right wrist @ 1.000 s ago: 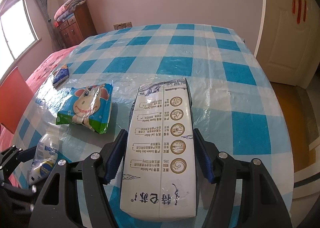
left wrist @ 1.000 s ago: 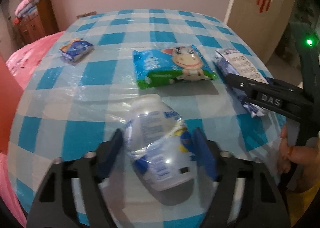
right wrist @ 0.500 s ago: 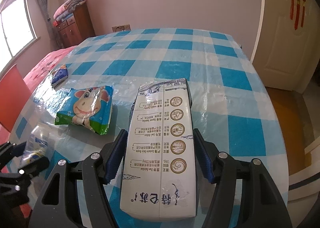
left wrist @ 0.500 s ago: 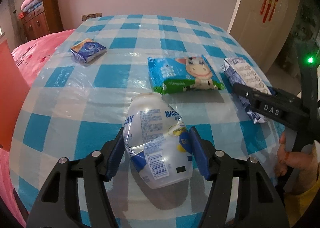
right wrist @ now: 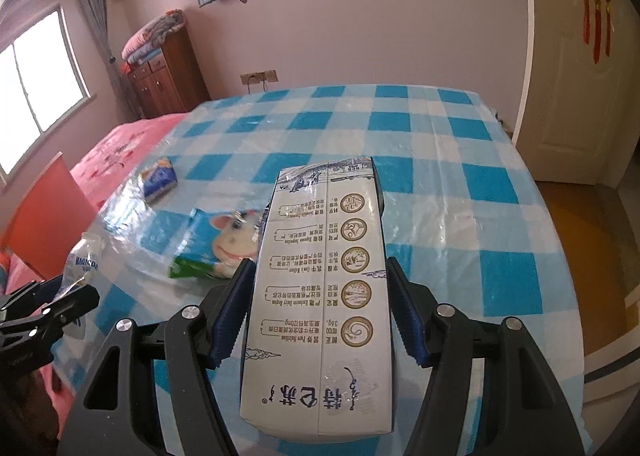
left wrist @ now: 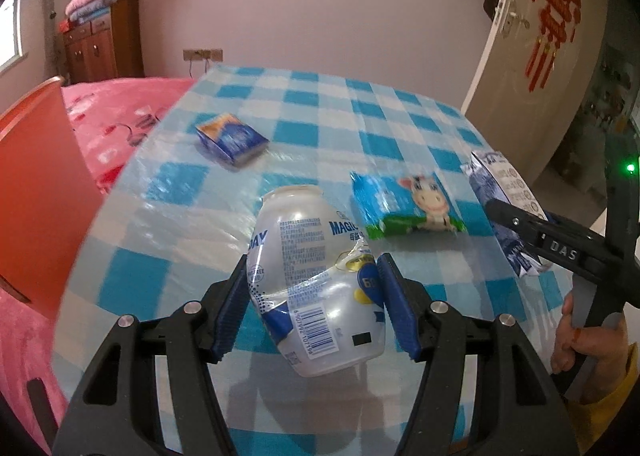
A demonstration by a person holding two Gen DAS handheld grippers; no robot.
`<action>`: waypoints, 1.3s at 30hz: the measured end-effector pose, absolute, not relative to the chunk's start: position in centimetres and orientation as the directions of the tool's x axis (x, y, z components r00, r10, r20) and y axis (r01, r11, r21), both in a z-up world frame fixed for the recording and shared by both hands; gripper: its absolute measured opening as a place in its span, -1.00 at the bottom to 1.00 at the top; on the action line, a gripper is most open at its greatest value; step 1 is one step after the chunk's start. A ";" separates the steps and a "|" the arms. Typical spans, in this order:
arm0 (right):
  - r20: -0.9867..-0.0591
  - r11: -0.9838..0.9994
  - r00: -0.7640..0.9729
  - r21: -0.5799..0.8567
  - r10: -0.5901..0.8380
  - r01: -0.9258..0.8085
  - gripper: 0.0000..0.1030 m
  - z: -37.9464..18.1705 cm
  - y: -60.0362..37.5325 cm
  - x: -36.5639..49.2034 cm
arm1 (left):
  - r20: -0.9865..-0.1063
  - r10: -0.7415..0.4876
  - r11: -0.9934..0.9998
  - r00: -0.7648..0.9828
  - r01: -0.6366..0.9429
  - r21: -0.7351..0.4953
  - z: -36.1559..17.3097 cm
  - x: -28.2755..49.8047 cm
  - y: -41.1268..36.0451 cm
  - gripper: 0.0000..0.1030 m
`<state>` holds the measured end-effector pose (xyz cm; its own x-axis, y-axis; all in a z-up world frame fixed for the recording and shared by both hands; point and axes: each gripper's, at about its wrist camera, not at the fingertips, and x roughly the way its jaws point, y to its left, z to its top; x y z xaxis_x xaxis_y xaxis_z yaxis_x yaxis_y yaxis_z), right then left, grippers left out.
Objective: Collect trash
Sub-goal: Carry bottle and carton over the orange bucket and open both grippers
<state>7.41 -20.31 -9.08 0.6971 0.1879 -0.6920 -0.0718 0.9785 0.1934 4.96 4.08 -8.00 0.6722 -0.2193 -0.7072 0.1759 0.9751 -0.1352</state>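
A: What fills the frames?

B: The checkered blue table (left wrist: 320, 103) spans both views. In the right wrist view, the white milk carton (right wrist: 324, 296) runs up the centre, pinched between the pads of the right gripper (right wrist: 316, 316).

A: And the other claw?

B: In the left wrist view, lower centre, the left gripper (left wrist: 312, 300) pinches a crumpled clear bottle (left wrist: 316, 280), its sides dented.

A: What lies on the table?

B: A cow-print packet (left wrist: 408, 207) right of centre, lying flat, and a small blue box (left wrist: 232, 137) at upper left, well apart.
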 end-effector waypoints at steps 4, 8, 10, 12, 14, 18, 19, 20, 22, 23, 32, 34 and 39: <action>-0.687 0.962 0.684 0.260 0.246 -0.086 0.27 -8.4 -19.9 7.6 | -0.683 -0.199 0.980 0.703 0.161 -0.119 -7.0 4.8 5.4 0.23; -0.684 0.939 0.659 0.327 0.313 -0.107 0.27 -7.8 -18.9 7.9 | -0.663 -0.175 0.984 0.728 0.139 -0.107 -6.0 4.7 6.9 0.23; -0.682 0.927 0.644 0.355 0.346 -0.122 0.27 -7.5 -18.2 8.2 | -0.652 -0.166 0.986 0.740 0.128 -0.106 -5.4 4.6 7.8 0.23; -0.682 0.915 0.626 0.377 0.378 -0.141 0.27 -7.1 -17.1 8.5 | -0.639 -0.153 0.988 0.753 0.113 -0.103 -4.8 4.6 8.8 0.23; -0.681 0.905 0.610 0.393 0.405 -0.162 0.27 -6.7 -16.1 8.8 | -0.628 -0.142 0.990 0.766 0.096 -0.106 -4.2 4.5 9.8 0.23; -0.679 0.887 0.577 0.407 0.454 -0.219 0.27 -5.7 -13.3 9.5 | -0.604 -0.125 0.991 0.787 0.069 -0.115 -3.0 4.3 11.5 0.23; -0.676 0.883 0.573 0.407 0.462 -0.232 0.27 -5.4 -12.7 9.6 | -0.600 -0.120 0.991 0.791 0.062 -0.117 -2.8 4.2 11.9 0.23; -0.674 0.879 0.569 0.407 0.471 -0.246 0.27 -5.0 -12.0 9.7 | -0.596 -0.116 0.991 0.795 0.056 -0.118 -2.5 4.2 12.3 0.23; -0.668 0.869 0.557 0.405 0.493 -0.283 0.27 -4.2 -10.4 10.2 | -0.585 -0.105 0.992 0.804 0.041 -0.121 -1.9 4.2 13.2 0.23; -0.666 0.865 0.553 0.403 0.501 -0.298 0.27 -3.8 -9.7 10.4 | -0.579 -0.094 0.992 0.810 0.028 -0.122 -1.6 4.1 13.9 0.23; -0.636 0.796 0.491 0.383 0.596 -0.469 0.27 0.2 -1.1 12.5 | -0.548 0.037 0.993 0.836 -0.092 -0.074 0.7 4.1 18.9 0.23; -0.628 0.777 0.479 0.373 0.614 -0.507 0.27 1.1 1.1 12.9 | -0.542 0.082 0.989 0.836 -0.135 -0.058 1.1 4.2 20.4 0.23; -0.610 0.737 0.453 0.362 0.650 -0.571 0.27 2.7 5.3 13.6 | -0.544 0.181 0.973 0.819 -0.231 -0.023 1.3 4.9 23.9 0.23</action>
